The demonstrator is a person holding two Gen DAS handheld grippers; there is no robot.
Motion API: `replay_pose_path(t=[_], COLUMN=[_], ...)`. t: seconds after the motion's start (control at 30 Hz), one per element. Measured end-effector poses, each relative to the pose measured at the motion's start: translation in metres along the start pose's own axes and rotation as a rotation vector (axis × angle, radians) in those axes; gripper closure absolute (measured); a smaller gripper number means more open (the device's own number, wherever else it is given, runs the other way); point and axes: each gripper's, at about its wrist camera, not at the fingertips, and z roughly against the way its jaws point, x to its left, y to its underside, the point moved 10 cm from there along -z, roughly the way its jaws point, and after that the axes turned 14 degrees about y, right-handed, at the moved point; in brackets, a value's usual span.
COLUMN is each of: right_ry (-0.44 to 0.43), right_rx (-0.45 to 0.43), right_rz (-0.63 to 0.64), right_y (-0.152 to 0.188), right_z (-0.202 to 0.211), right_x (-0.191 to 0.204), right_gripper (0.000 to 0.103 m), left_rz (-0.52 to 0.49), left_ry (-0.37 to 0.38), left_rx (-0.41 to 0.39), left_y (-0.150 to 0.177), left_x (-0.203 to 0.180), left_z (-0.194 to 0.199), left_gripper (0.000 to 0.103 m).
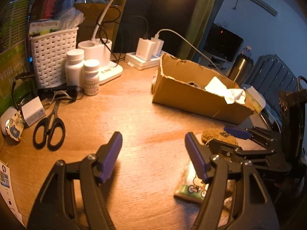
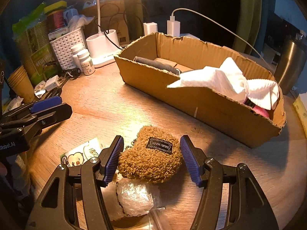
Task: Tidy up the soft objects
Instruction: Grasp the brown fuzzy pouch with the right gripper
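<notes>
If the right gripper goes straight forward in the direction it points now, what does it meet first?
Probably the brown plush pouch, which already lies between the open fingers of the right gripper. Beyond it stands the cardboard box.

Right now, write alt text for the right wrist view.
The open right claw straddles a brown plush pouch on a wooden table. Behind it, a torn cardboard box holds a white cloth; the left claw enters at left.
</notes>
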Motion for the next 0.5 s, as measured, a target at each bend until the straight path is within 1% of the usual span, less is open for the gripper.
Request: replay_pose_path(t=[0.13, 0.2, 0.27, 0.5], right_ry=[-0.007, -0.014, -0.016, -0.007], right_rx=[0.011, 0.007, -0.004, -0.045], right_rz=[0.003, 0.006, 0.013, -0.013], right_y=[0.005, 0.007, 0.008, 0.007], right_z=[-0.001, -0.001, 0.002, 0.015], right_x=[-0.002, -0.002, -0.003, -0.018], right_gripper=[0.039, 0.049, 0.053, 0.054], left_rz=[-0.002, -0.006, -0.012, -0.064], left_ry=[-0.003, -0.002, 0.002, 0.028], left_rx=[0.023, 0.037, 0.051, 0.094], left_y=[0.007, 0.012, 0.016, 0.026], left_x=[-0.003, -0.007, -0.012, -0.037], left_z=[-0.005, -0.007, -0.009, -0.019], left_gripper=[0.034, 0.034, 0.034, 0.034])
